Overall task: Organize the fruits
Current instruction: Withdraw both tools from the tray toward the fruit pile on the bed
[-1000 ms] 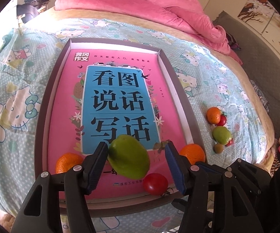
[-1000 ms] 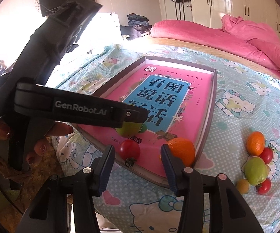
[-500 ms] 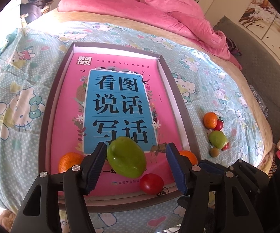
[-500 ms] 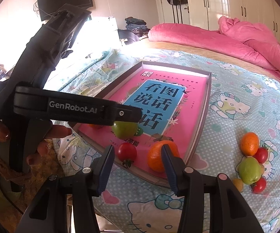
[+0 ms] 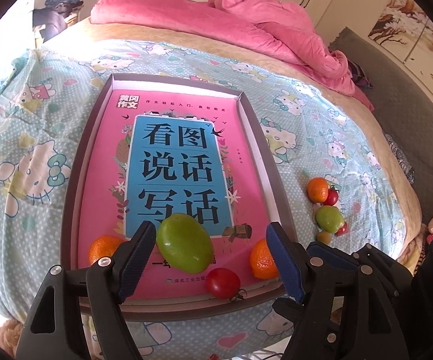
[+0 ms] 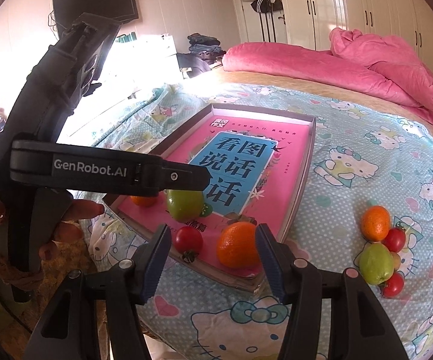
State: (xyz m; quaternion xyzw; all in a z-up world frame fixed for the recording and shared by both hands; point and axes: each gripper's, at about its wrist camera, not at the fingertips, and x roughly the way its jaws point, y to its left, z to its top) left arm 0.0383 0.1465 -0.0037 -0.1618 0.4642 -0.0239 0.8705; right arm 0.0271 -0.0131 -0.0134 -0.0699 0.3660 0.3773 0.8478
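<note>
Fruit on a tray and bedspread, both tongs gaping.

Left tongs (image 5: 212, 256) are wide open, holding nothing; a green fruit (image 5: 184, 243) lies on the tray (image 5: 72, 180) between its fingers, beside an orange (image 5: 104, 247) and tomato (image 5: 223, 282). Right tongs (image 6: 212, 259) gape around another orange (image 6: 237, 244), gripping nothing. More fruit (image 6: 377, 241) lies on the bedspread (image 6: 366, 156).

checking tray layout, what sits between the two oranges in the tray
In the left wrist view, a green fruit and a tomato lie between the oranges.
</note>
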